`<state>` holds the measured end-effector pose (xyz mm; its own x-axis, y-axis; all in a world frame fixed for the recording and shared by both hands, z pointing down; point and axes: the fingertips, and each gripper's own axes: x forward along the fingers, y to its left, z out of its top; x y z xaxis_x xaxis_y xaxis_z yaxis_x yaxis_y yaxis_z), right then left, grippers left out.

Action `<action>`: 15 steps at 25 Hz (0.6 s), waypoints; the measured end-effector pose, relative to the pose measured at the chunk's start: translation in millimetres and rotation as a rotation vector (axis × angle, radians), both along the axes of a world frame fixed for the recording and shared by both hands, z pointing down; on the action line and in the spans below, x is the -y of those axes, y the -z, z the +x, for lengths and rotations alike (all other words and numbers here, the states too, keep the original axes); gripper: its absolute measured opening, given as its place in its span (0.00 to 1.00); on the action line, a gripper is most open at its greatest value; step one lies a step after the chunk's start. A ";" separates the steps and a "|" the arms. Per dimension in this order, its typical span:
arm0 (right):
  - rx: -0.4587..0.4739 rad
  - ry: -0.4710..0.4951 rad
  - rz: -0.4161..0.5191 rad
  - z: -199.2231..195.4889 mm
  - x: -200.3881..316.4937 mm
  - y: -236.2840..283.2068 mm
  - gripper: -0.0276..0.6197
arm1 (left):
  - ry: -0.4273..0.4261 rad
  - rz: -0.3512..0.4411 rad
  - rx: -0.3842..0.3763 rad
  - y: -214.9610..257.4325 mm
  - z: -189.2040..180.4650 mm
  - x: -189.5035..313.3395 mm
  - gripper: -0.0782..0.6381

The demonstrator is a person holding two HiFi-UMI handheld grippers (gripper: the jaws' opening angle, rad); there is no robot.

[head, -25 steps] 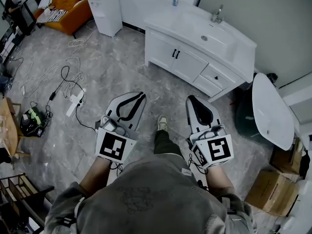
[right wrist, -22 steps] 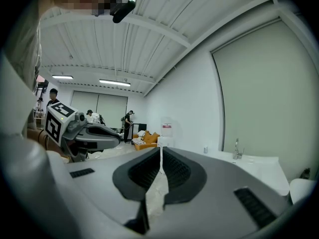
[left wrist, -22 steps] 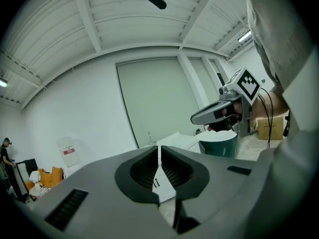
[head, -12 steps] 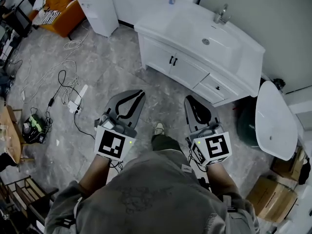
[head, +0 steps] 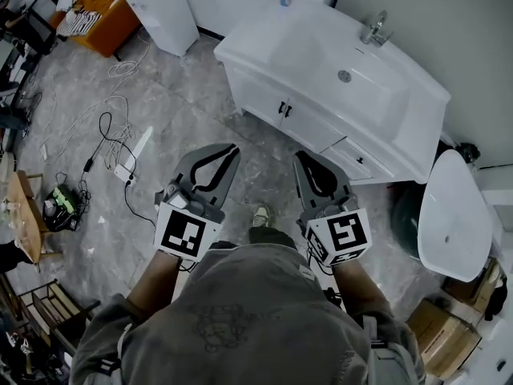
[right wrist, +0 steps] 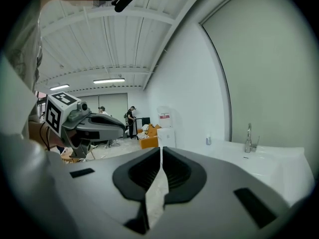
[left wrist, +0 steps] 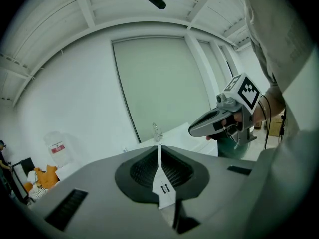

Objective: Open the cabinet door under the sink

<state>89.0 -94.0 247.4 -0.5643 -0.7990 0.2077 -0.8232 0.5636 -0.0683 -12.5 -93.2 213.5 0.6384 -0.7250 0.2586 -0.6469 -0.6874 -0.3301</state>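
Both tongs are closed on nothing, jaw tips pressed together. The left tongs [head: 232, 147] and right tongs [head: 299, 156] are held side by side over the floor [head: 184, 111], well apart from the shut white cabinet door [head: 259, 95] under the sink [head: 321, 50].

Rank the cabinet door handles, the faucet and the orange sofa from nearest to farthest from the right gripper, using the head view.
1. Cabinet door handles, just ahead of the right gripper.
2. Faucet, farther ahead, to the right.
3. Orange sofa, far off to the left.
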 end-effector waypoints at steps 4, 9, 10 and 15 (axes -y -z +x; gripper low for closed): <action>0.055 0.018 0.033 0.8 15.8 2.8 0.10 | 0.017 -0.042 -0.004 -11.9 1.1 17.6 0.15; 0.037 -0.028 -0.001 7.4 32.6 -13.3 0.10 | 0.011 -0.053 -0.012 -20.0 2.9 39.3 0.15; 0.029 -0.042 -0.014 8.9 35.4 -18.2 0.10 | 0.010 -0.056 -0.016 -21.6 2.5 43.8 0.15; -0.011 -0.113 -0.051 13.5 53.2 -36.1 0.10 | -0.005 -0.067 -0.043 -31.5 -0.5 70.0 0.15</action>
<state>102.4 -147.2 283.5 -0.4688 -0.8458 0.2548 -0.8821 0.4632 -0.0852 -13.0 -163.2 245.0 0.6533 -0.7041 0.2783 -0.6564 -0.7099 -0.2554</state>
